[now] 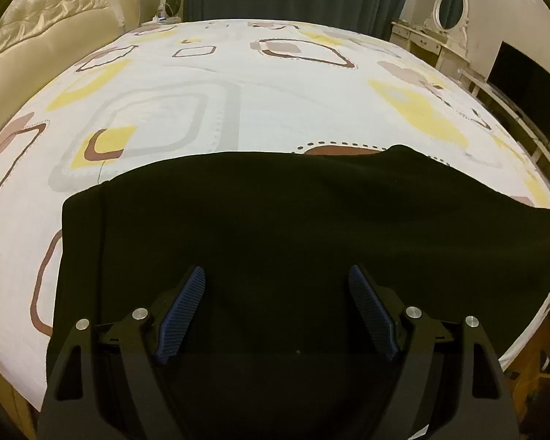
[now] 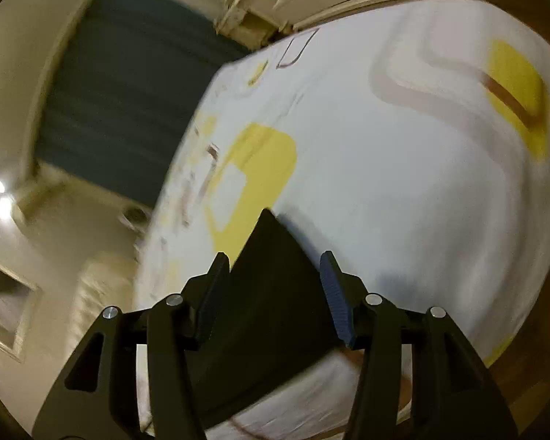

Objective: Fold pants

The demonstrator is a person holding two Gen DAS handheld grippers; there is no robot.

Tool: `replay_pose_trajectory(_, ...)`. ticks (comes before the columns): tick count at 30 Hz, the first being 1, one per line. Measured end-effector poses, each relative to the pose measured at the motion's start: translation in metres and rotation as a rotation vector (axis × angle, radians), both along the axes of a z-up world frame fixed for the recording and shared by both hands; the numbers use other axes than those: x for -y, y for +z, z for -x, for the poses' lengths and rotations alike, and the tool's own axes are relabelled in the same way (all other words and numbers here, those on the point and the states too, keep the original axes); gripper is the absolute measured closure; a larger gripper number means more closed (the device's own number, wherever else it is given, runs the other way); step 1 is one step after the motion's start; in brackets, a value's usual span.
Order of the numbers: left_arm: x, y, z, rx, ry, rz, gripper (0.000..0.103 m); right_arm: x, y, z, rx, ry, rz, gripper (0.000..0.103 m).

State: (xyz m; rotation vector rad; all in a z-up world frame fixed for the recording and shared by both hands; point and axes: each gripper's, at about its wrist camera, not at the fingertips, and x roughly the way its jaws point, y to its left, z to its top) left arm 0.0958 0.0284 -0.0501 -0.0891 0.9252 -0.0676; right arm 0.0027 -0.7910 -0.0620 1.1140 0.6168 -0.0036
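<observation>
— Where are the pants (image 1: 275, 220)?

— Spread flat on the patterned bedsheet (image 1: 238, 110), near its front edge.

— Your grippers?

— My left gripper (image 1: 277, 275) hovers above them, jaws spread wide. My right gripper (image 2: 275, 260) is parted too, a pants corner showing between its fingers.

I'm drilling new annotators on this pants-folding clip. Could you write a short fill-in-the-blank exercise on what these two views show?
1. The pants lying on the bed are ____ in colour.
2. The left gripper has its jaws ____, with nothing between them.
3. The bedsheet is white with brown, grey and ____ shapes.
4. A pointed corner of the pants shows between the fingers of the ____ gripper.

Missing words: black; open; yellow; right
</observation>
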Motion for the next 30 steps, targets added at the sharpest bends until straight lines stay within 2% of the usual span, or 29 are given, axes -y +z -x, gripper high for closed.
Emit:
replay_pose_trajectory(2, 0.000, 0.000, 0.000, 0.003, -0.003, -0.004, 0.023, -0.007, -0.012, 0.014, 0.043, -0.024, -0.087, 0.052)
replay_pose_trajectory(4, 0.001, 0.000, 0.001, 0.001, -0.002, -0.006, 0.023, -0.020, -0.027, 0.019, 0.039, -0.039, -0.155, 0.052)
replay_pose_trajectory(9, -0.002, 0.002, 0.003, -0.003, -0.003, 0.004, 0.023, -0.038, -0.049, 0.013, -0.024, -0.063, -0.171, 0.052)
replay_pose_trajectory(13, -0.004, 0.002, 0.003, -0.006, -0.006, 0.016, 0.023, -0.041, -0.058, 0.008, 0.008, -0.113, -0.194, 0.052)
replay_pose_trajectory(14, -0.005, 0.002, 0.002, -0.007, -0.004, 0.021, 0.023, -0.043, -0.057, 0.008, 0.011, -0.115, -0.191, 0.054)
replay_pose_trajectory(18, -0.004, 0.002, 0.002, -0.009, -0.010, 0.013, 0.023, -0.051, -0.055, 0.002, 0.001, -0.107, -0.158, 0.076)
replay_pose_trajectory(22, -0.004, 0.002, 0.003, -0.007, -0.009, 0.012, 0.023, -0.048, -0.046, 0.010, -0.007, -0.141, -0.108, 0.075)
replay_pose_trajectory(25, -0.004, 0.001, 0.003, -0.006, -0.006, 0.010, 0.023, -0.045, -0.059, 0.006, -0.008, -0.131, -0.176, 0.073)
replay_pose_trajectory(26, -0.003, 0.001, 0.003, -0.007, -0.003, 0.007, 0.023, -0.046, -0.063, 0.005, -0.005, -0.129, -0.195, 0.083)
replay_pose_trajectory(27, -0.003, 0.001, 0.002, -0.008, -0.001, 0.004, 0.023, -0.047, -0.064, 0.004, 0.002, -0.127, -0.202, 0.097)
replay_pose_trajectory(30, -0.003, 0.002, 0.003, -0.011, 0.000, 0.011, 0.023, -0.053, -0.046, 0.008, 0.044, -0.125, -0.140, 0.098)
